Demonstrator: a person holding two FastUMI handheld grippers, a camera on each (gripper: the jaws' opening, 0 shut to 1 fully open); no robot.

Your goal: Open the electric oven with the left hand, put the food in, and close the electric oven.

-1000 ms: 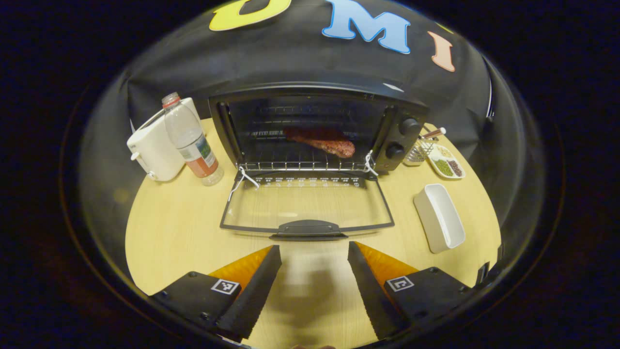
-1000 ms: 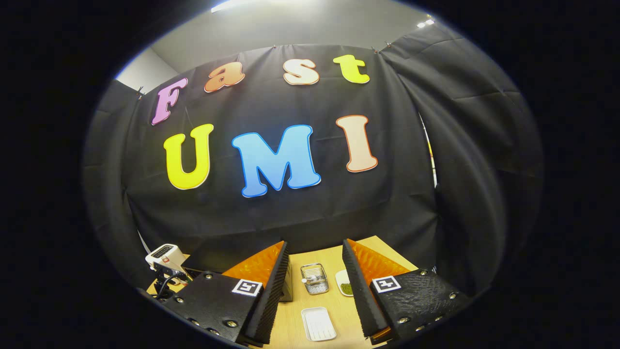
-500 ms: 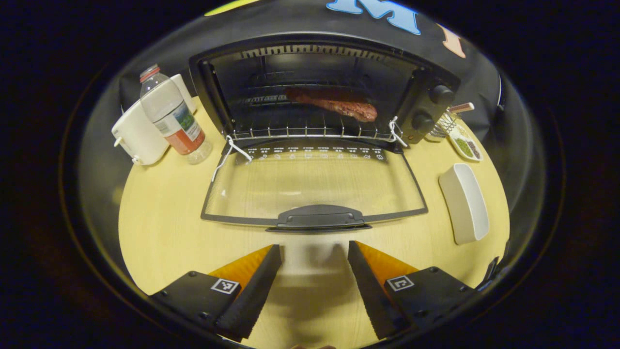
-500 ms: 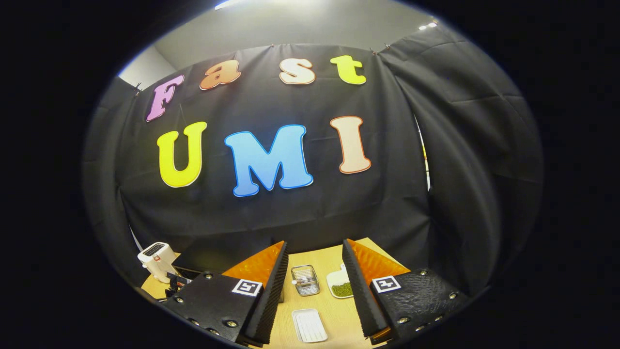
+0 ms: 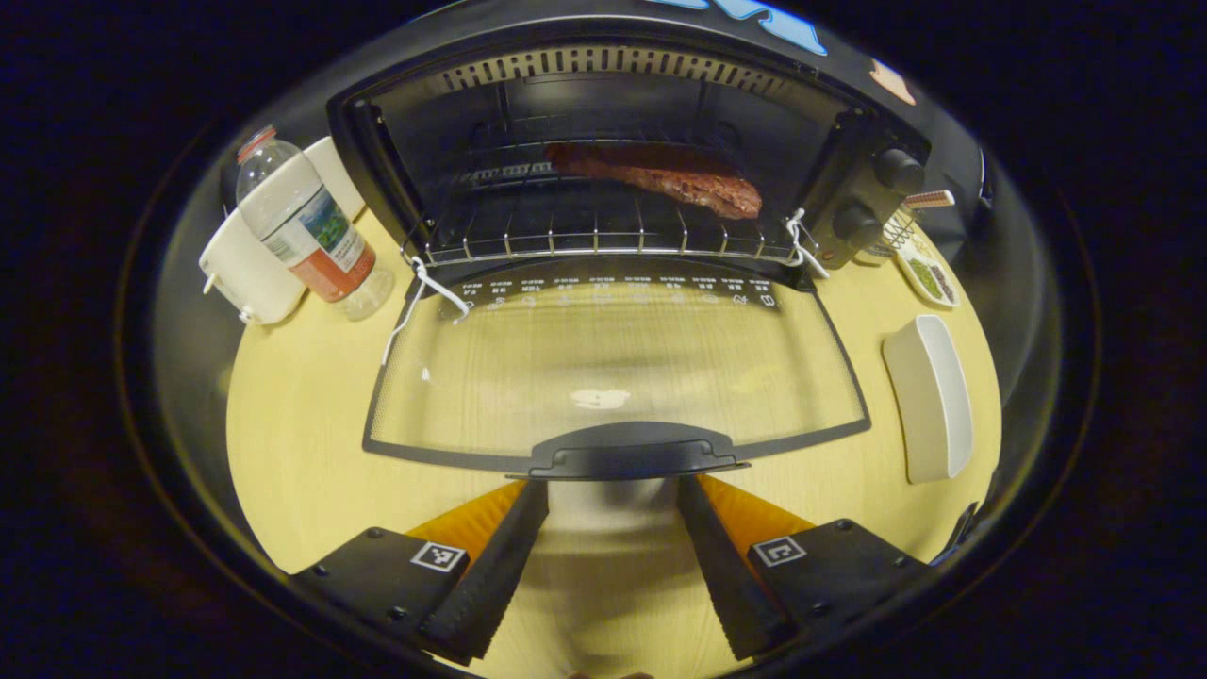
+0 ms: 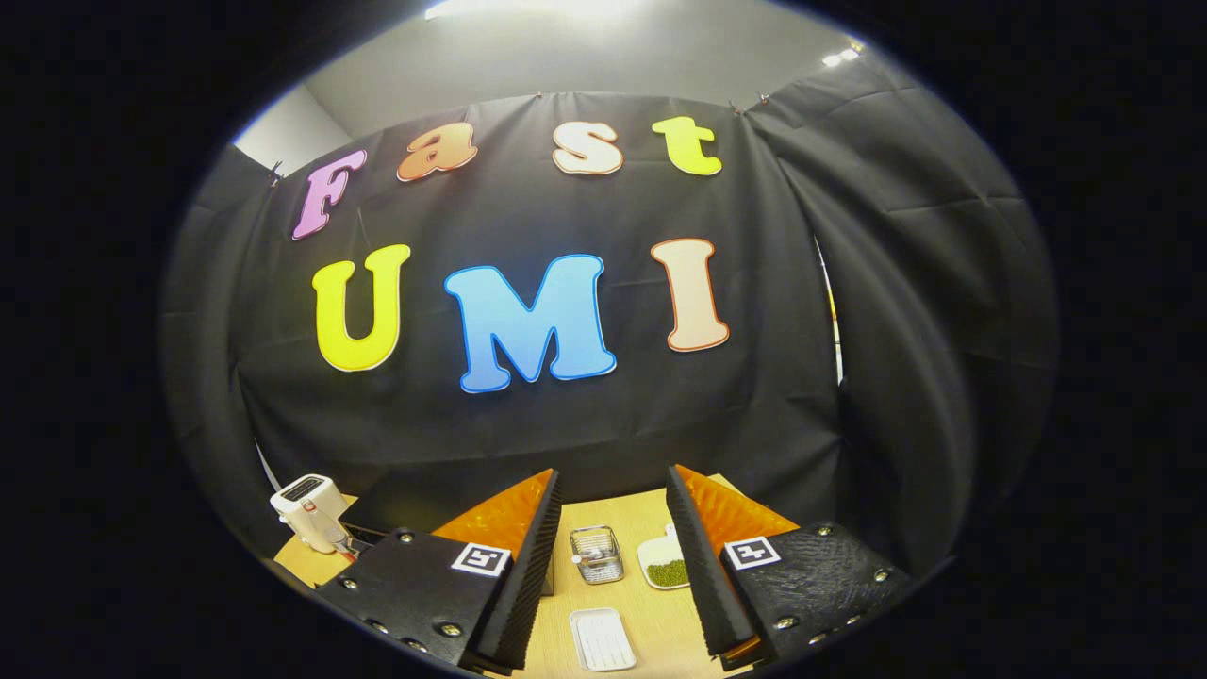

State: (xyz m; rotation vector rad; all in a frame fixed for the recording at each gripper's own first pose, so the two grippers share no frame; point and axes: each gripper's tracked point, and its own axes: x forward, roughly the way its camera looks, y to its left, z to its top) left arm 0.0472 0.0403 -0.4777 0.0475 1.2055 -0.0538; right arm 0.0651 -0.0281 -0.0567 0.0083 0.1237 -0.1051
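Note:
In the left gripper view the black electric oven stands open, its glass door lying flat on the wooden table. A reddish-brown piece of food rests on the wire rack inside. My left gripper is open, its fingertips just short of the door's dark handle and to either side of it. In the right gripper view my right gripper is open, holds nothing, and hangs high above the table's right side.
A white appliance and a plastic bottle stand left of the oven. To the oven's right are a white rectangular dish, a wire basket and a small plate of green bits. A white toaster sits at far left.
My left gripper has moved forward to the open door, so its handle now sits just past the fingertips. The right gripper has only drifted slightly.

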